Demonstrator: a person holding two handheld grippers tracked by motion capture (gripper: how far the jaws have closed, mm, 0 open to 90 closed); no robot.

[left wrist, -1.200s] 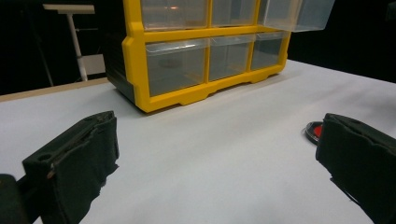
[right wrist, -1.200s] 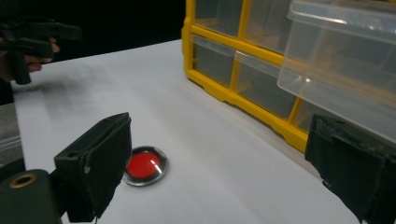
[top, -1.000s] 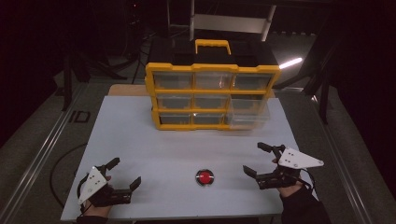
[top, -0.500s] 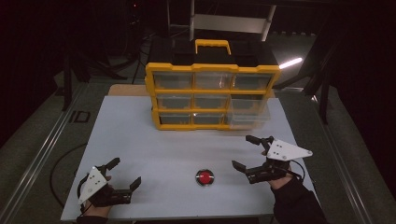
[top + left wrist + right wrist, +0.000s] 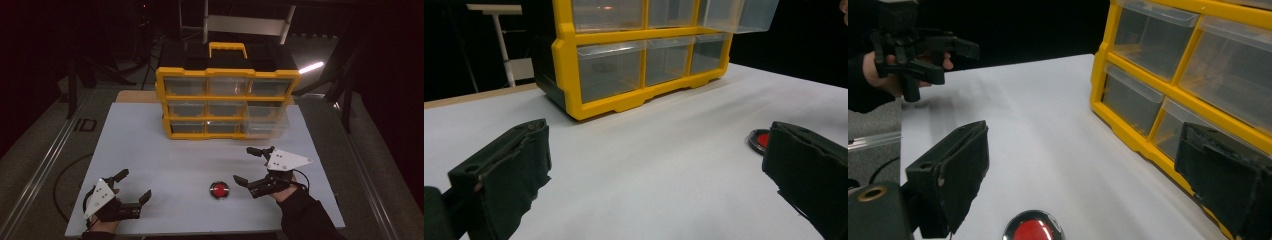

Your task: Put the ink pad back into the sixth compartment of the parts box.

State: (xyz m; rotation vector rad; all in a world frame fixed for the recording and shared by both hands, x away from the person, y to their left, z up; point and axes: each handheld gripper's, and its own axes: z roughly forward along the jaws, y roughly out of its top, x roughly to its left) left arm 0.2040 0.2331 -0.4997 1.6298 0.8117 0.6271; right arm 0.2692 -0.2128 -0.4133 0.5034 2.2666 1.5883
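Observation:
A small red disc with a dark rim (image 5: 219, 190) lies on the white table (image 5: 165, 155) near its front edge. My right gripper (image 5: 243, 165) hovers open just to the right of the disc, jaws pointing left, nothing between them. In the right gripper view the disc (image 5: 1033, 231) sits low between the wide-apart jaws of that gripper (image 5: 1083, 135). My left gripper (image 5: 134, 184) rests open at the front left corner. Its own view shows the disc (image 5: 760, 140) beside its right jaw.
A yellow drawer organiser (image 5: 227, 102) with clear drawers and a yellow handle stands at the back of the table. One clear drawer (image 5: 267, 121) at its right side is pulled out. Dark floor and metal rails surround the table.
My right gripper has moved left and slightly forward, closing in on the red disc, still open. The left gripper and the disc have stayed put.

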